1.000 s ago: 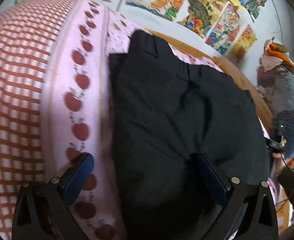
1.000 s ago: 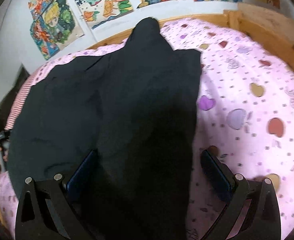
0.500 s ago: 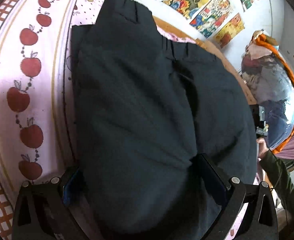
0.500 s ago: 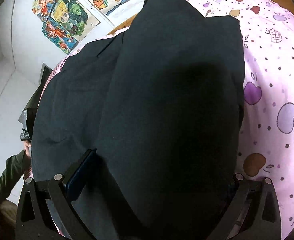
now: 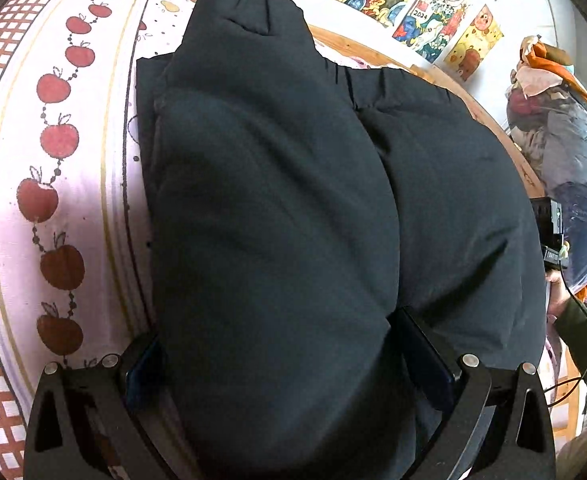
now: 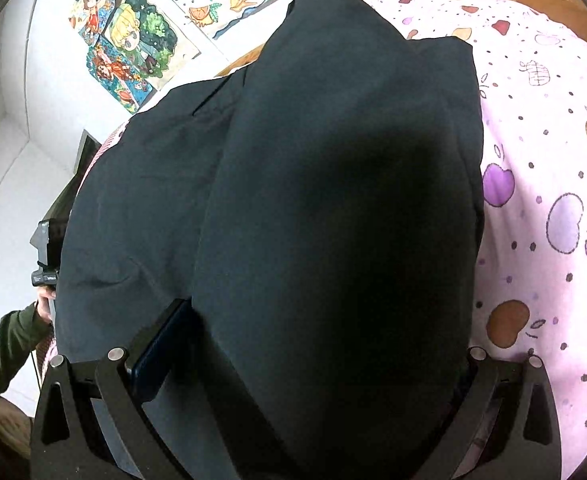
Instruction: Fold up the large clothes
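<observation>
A large black garment [image 5: 277, 200] lies on a pink bed sheet [image 5: 61, 140], with one thick fold doubled over the rest. In the left wrist view that fold bulges between the wide-apart fingers of my left gripper [image 5: 285, 360], which is open. From the right wrist the same garment [image 6: 333, 200] fills the gap of my right gripper [image 6: 313, 352], also open. Its left finger [image 6: 161, 344] shows, and cloth hides the right one. Each view catches the other hand-held unit at the garment's far edge.
A wooden bed frame [image 5: 493, 120] runs behind the garment, below a wall of colourful posters [image 5: 433, 8]. A heap of clothes [image 5: 565, 140] stands at the right. A green sleeve [image 6: 5, 344] reaches in at the left. Bare pink sheet [image 6: 553, 160] lies to the right.
Both grippers have moved in onto the garment, still open. The black fold now fills the space between each pair of fingers and covers the right gripper's right finger.
</observation>
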Demonstrator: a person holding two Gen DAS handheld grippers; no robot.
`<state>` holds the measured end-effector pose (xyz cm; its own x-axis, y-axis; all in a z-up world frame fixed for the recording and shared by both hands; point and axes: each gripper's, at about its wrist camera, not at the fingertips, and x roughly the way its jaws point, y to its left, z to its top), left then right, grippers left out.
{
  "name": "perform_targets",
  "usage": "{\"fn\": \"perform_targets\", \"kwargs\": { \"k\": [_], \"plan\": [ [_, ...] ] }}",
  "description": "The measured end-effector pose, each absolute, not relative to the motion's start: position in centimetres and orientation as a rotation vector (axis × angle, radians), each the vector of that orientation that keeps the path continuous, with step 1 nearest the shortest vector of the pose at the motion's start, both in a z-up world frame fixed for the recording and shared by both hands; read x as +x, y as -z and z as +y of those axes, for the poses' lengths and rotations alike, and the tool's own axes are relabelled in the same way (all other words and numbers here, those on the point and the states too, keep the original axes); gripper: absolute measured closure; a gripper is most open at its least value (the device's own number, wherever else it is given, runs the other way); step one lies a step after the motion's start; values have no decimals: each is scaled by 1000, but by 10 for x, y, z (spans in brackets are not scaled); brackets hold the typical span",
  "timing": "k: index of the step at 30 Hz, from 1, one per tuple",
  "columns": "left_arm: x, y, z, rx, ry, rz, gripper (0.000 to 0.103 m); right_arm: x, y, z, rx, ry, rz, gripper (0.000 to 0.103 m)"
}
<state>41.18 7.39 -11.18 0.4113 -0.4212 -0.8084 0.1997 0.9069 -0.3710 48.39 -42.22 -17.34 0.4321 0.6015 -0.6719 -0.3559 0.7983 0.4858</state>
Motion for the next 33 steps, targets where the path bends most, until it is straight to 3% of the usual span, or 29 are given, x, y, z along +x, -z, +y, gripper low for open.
{"fn": "perform_targets", "kwargs": {
  "k": [22, 25, 27, 33],
  "plan": [
    [415, 109, 70, -242, 376, 1099, 0, 482, 169, -415, 315, -509, 1052, 1],
    [412, 106, 69, -271, 376, 1106, 11, 479, 169, -413, 320, -485, 1058, 2],
    [409, 104, 70, -312, 382, 1114, 25, 475, 167, -410, 328, -473, 1059, 7],
    [401, 95, 71, -358, 339, 1112, 52, 461, 152, -401, 316, -446, 1031, 38]
  ]
}}
